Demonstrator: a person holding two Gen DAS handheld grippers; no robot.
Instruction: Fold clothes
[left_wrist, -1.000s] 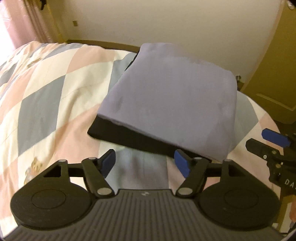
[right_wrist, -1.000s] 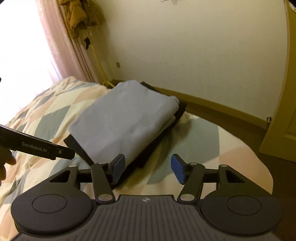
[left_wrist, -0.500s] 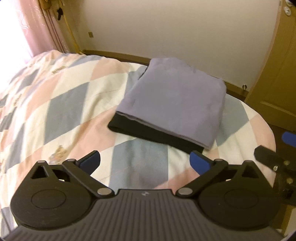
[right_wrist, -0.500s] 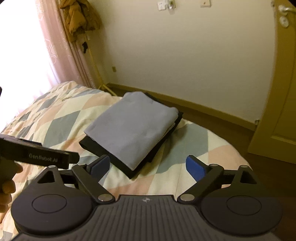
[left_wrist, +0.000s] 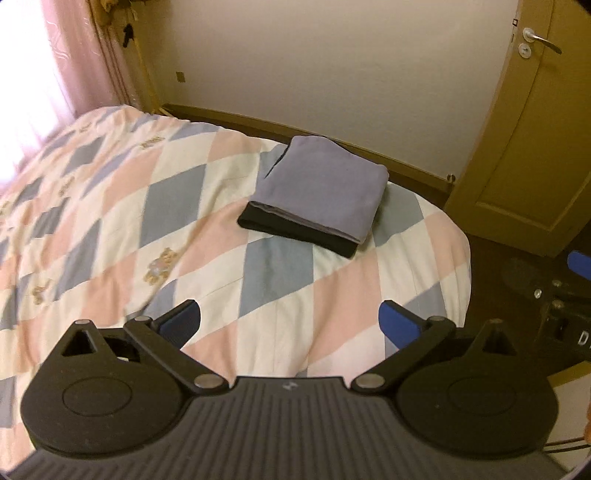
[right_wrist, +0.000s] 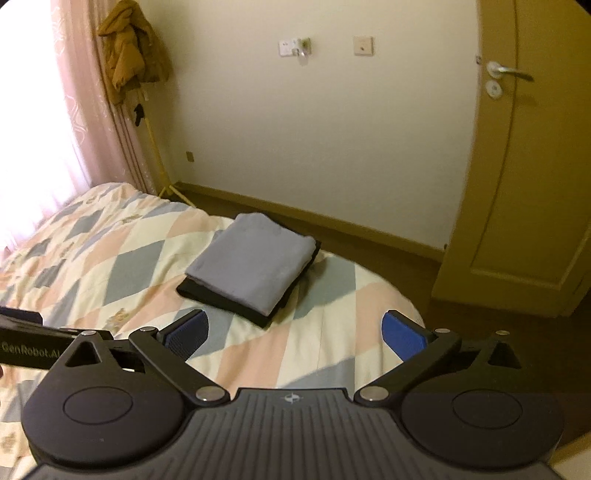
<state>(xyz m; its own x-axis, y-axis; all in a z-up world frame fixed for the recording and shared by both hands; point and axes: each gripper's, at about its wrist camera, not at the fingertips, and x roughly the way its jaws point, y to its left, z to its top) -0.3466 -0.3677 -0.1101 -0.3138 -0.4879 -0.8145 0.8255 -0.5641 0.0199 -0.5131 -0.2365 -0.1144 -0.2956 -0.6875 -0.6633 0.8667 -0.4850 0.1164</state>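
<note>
A folded grey-lilac garment (left_wrist: 323, 192) (right_wrist: 253, 262) lies flat on top of a folded black garment (left_wrist: 295, 230) (right_wrist: 218, 299), stacked near the far corner of the bed. My left gripper (left_wrist: 290, 319) is open, held well back from the stack over the quilt, with nothing between its blue pads. My right gripper (right_wrist: 293, 334) is open too, empty, and also back from the stack. The right gripper's body (left_wrist: 557, 299) shows at the right edge of the left wrist view; the left gripper's body (right_wrist: 33, 345) shows at the left edge of the right wrist view.
The bed carries a diamond-patterned quilt (left_wrist: 110, 206) (right_wrist: 92, 251) in pink, cream and grey-blue. Beyond it are a cream wall, a brown skirting board, a wooden door (right_wrist: 528, 177) on the right, a pink curtain (right_wrist: 74, 110) and a brown coat (right_wrist: 129, 59) hanging at the left.
Both grippers have opened wider and pulled back and up from the folded stack, which now looks smaller and farther away. The stack itself has stayed in place.
</note>
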